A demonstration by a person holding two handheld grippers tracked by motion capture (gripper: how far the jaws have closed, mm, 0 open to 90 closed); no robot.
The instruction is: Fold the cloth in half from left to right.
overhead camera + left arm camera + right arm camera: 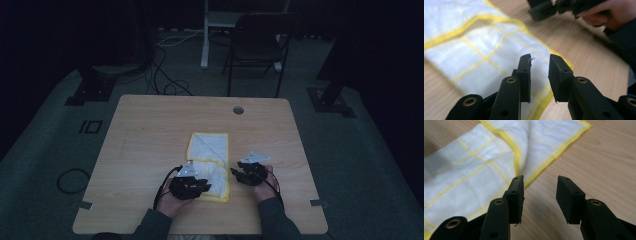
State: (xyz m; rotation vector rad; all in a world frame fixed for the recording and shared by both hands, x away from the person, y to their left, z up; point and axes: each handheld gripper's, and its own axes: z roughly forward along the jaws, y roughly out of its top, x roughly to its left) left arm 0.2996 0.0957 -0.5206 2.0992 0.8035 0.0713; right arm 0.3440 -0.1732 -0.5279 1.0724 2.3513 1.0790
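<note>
A white cloth with yellow edging [209,165] is laid flat on the wooden bench [150,135], a little right of centre and toward the near edge, partly folded so that a yellow hem runs across its middle. The left tongs [202,186] are held over the near left part of the cloth, carried by a hand [172,202] entering from the near edge. In the left gripper view the left tongs [540,68] are seen released, jaws apart with nothing between them, hovering above the cloth's [474,47] yellow-bordered corner; a wisp of white fibre is stuck to the tip of one jaw. No earlier motion can be checked from these frames. The right tongs [239,175] are held just beside the cloth's right edge, over bare wood, by the other hand [265,187]. In the right gripper view the right tongs [540,195] are also seen released, jaws spread over bare bench, with the cloth [474,170] lying to their left and not touched by the pads. Beyond the far edge of the bench a dark folding chair [257,42] and loose cables [165,75] are seen on the floor. The room is dim.
</note>
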